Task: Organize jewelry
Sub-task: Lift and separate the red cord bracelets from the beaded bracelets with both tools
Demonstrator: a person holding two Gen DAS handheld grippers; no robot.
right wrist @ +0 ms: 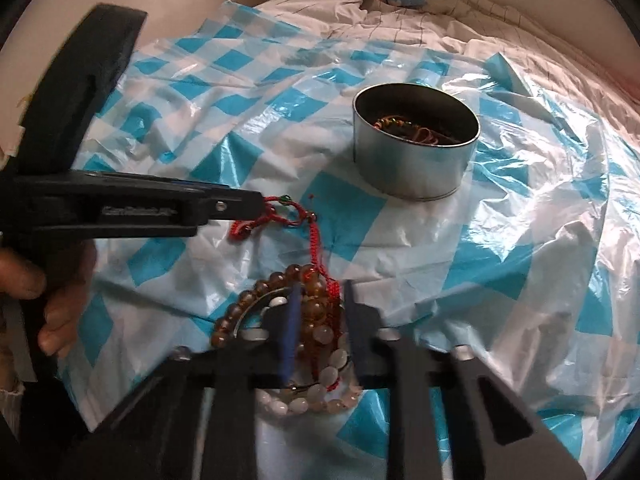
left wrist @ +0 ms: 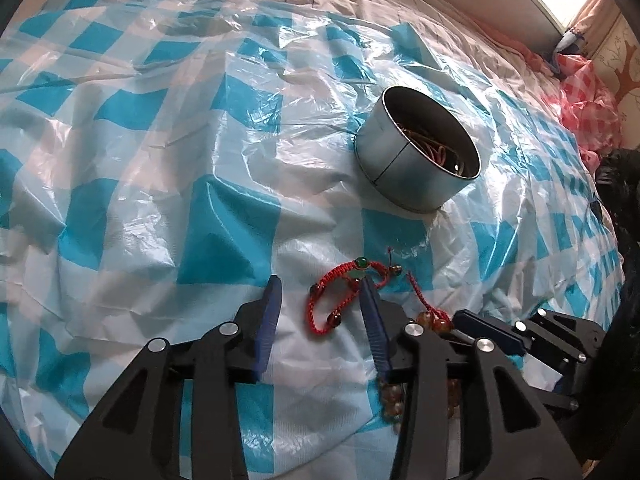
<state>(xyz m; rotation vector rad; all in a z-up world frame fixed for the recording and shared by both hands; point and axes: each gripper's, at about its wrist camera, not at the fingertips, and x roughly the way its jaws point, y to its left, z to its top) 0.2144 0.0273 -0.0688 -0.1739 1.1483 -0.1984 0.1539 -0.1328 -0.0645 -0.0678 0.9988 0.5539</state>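
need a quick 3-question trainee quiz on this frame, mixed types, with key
1. True or false: the tin is empty.
2. What lies at the left gripper? A) red bracelet B) watch C) ring
3. Fill in: the beads between the right gripper fingers are amber and ___.

Key: 1 false, jewelry already inside; 2 A; 3 white.
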